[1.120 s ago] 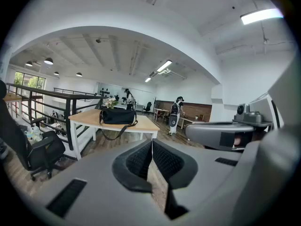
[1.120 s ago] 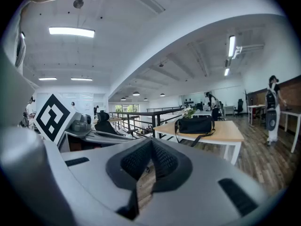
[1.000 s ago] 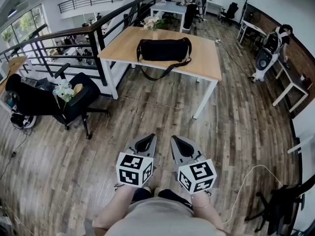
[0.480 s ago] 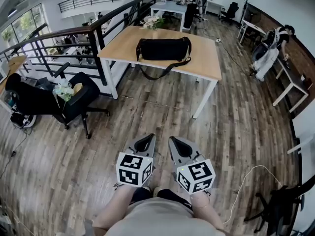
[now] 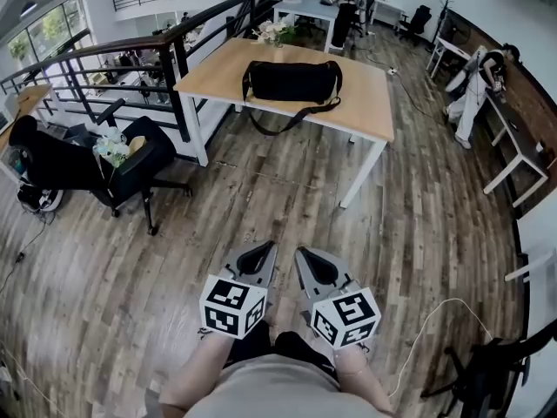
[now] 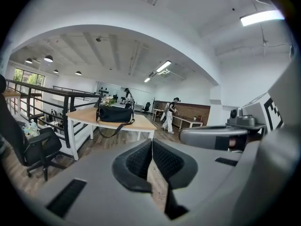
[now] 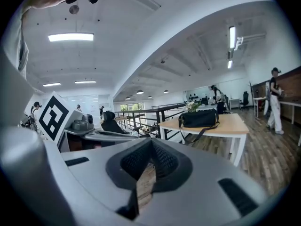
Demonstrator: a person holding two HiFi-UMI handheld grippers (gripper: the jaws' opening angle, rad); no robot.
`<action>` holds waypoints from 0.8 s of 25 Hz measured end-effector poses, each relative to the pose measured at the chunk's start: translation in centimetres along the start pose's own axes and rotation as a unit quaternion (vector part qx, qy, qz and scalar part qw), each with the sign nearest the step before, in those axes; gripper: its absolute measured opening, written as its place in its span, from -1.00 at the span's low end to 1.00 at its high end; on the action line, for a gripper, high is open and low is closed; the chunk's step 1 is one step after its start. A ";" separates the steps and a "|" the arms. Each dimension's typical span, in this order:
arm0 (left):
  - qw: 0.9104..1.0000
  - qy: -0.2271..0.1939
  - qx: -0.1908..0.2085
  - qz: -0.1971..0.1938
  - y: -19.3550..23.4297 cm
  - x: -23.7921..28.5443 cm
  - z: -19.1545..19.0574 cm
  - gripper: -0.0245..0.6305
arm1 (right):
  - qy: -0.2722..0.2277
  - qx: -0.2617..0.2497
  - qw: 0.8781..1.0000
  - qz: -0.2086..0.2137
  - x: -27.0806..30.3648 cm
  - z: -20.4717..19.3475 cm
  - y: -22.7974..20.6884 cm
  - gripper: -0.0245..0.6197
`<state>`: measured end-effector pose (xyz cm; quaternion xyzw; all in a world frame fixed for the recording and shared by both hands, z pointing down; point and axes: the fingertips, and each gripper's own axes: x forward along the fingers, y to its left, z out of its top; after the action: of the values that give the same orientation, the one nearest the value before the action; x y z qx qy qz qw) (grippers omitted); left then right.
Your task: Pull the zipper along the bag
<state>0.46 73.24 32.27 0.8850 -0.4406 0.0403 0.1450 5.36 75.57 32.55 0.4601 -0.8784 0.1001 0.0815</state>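
Left gripper [image 5: 258, 252] clenched, nothing in it. Right gripper [image 5: 312, 261] just beside it, also clenched and empty. Both are low in front of the person's torso, wrists cut off by the marker cubes. Bag [image 5: 292, 82] lies on the table [image 5: 365, 103], well apart from both, strap [image 5: 287, 120] hanging off the near edge. Zipper too small to make out. Chair [image 5: 130, 168] and railing [image 5: 178, 68] at left. Flowers [image 5: 271, 31] behind the bag. Cable [image 5: 435, 316] on the floor [image 5: 261, 190] at right.

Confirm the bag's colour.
The bag is plain black; it shows best in the head view.
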 end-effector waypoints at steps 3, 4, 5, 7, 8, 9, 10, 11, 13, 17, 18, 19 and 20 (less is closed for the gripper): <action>1.000 0.010 -0.001 0.001 -0.3 0.1 -1.2 -0.86 | 0.003 0.007 1.000 0.000 0.0 -0.7 -0.4 -0.90; 1.000 0.014 -0.002 0.002 -0.2 0.3 -1.4 -0.86 | 0.004 0.009 1.000 0.000 0.2 -0.8 -0.6 -0.90; 1.000 0.017 -0.003 0.003 0.0 0.5 -1.6 -0.86 | 0.004 0.011 1.000 0.001 0.5 -0.9 -0.7 -0.90; 1.000 0.019 -0.004 0.003 0.5 1.2 -1.5 -0.86 | 0.005 0.012 1.000 0.001 1.1 -0.9 -1.2 -0.90; 1.000 0.019 -0.003 0.003 0.8 1.7 -1.3 -0.86 | 0.005 0.012 1.000 -0.001 1.5 -0.9 -1.6 -0.90; 1.000 0.018 -0.002 0.002 1.2 2.3 -1.2 -0.86 | 0.006 0.012 1.000 -0.002 1.9 -0.9 -1.9 -0.90; 1.000 0.018 -0.002 0.002 1.6 2.9 -1.0 -0.86 | 0.007 0.012 1.000 -0.004 2.5 -0.9 -2.4 -0.90; 1.000 0.017 -0.004 0.001 2.0 3.6 -0.9 -0.86 | 0.009 0.012 1.000 -0.006 3.1 -1.0 -2.9 -0.90; 1.000 0.017 -0.008 -0.006 2.9 5.2 -0.9 -0.86 | 0.012 0.016 1.000 -0.009 4.7 -1.1 -4.0 -0.90; 1.000 0.022 -0.004 -0.015 6.2 9.1 0.3 -0.86 | 0.010 0.011 1.000 -0.011 9.0 0.5 -6.6 -0.90; 1.000 0.019 -0.001 -0.014 7.3 10.0 1.2 -0.86 | 0.008 0.008 1.000 -0.013 10.2 1.2 -7.2 -0.90; 1.000 0.014 0.001 -0.015 8.4 10.9 2.2 -0.86 | 0.005 0.005 1.000 -0.015 11.4 2.0 -8.0 -0.90; 1.000 0.009 0.003 -0.014 9.5 11.6 3.3 -0.86 | 0.002 0.003 1.000 -0.017 12.6 2.7 -8.6 -0.90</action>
<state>-0.15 57.92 33.55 0.8913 -0.4263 0.0478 0.1467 5.24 60.08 33.76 0.4746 -0.8702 0.1025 0.0835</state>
